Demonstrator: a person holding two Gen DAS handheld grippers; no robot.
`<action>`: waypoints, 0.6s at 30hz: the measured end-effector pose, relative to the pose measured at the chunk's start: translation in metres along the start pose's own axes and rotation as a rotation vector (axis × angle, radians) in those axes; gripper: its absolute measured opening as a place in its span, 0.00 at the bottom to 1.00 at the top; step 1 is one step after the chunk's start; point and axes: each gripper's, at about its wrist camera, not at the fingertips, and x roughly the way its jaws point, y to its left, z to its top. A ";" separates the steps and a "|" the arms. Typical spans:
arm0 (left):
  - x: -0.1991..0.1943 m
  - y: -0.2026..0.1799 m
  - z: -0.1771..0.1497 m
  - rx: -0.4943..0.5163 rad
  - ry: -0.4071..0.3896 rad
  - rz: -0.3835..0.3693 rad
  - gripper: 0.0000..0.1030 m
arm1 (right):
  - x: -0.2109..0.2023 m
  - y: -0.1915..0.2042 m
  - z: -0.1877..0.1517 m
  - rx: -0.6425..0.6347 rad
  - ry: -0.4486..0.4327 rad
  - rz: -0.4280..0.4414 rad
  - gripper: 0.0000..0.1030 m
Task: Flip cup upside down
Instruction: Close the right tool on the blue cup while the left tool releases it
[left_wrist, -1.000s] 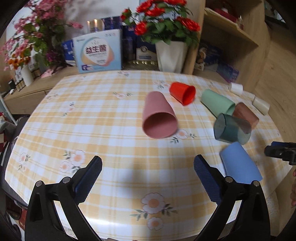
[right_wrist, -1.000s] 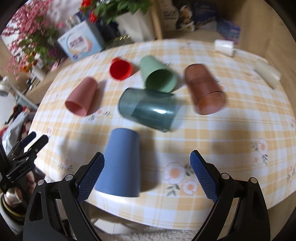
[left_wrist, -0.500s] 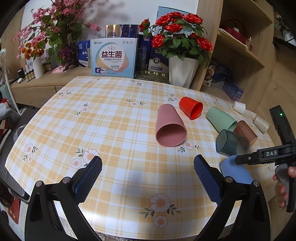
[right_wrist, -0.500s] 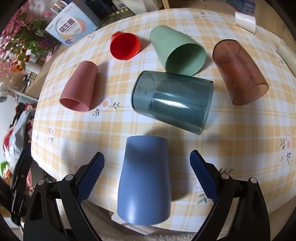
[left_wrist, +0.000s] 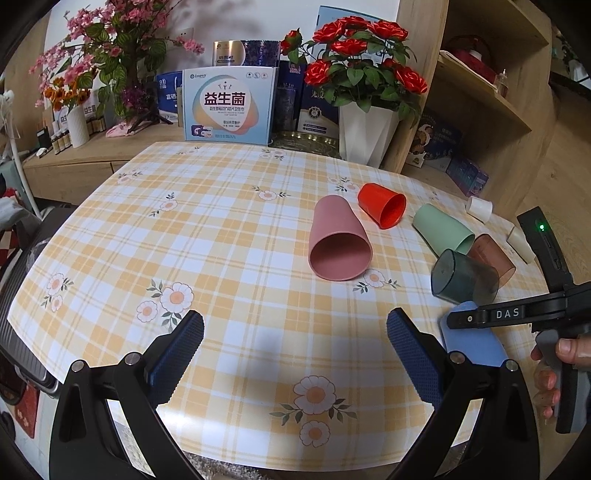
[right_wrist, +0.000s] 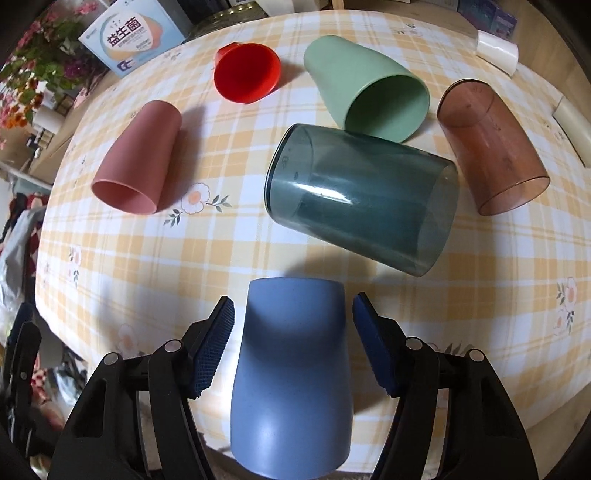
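A blue cup (right_wrist: 291, 373) lies on its side at the table's near edge, its closed base pointing away from me. My right gripper (right_wrist: 291, 332) is open, its pads on either side of the blue cup with a small gap each side. The blue cup also shows in the left wrist view (left_wrist: 476, 343), partly behind the right gripper (left_wrist: 458, 319). My left gripper (left_wrist: 295, 350) is open and empty above bare tablecloth, left of the cups.
Other cups lie on their sides: dark teal (right_wrist: 362, 199), green (right_wrist: 369, 85), brown (right_wrist: 491, 147), red (right_wrist: 247, 72), pink (right_wrist: 136, 151). Two white rolls (right_wrist: 496, 51) lie at the far right. Boxes and a flower vase (left_wrist: 365, 129) stand behind the checked table (left_wrist: 221, 236).
My right gripper has moved forward over the blue cup and its jaws have narrowed around it. The left gripper has pulled back slightly and stays open.
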 end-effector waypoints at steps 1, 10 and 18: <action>0.000 -0.001 -0.001 0.003 0.002 -0.002 0.94 | 0.001 0.001 0.000 -0.007 0.000 -0.002 0.60; -0.001 -0.007 -0.007 0.010 0.020 -0.009 0.94 | 0.007 0.003 -0.002 -0.022 0.008 -0.010 0.58; -0.006 -0.007 -0.009 -0.002 0.018 -0.003 0.94 | 0.000 -0.002 -0.013 -0.030 -0.034 0.039 0.54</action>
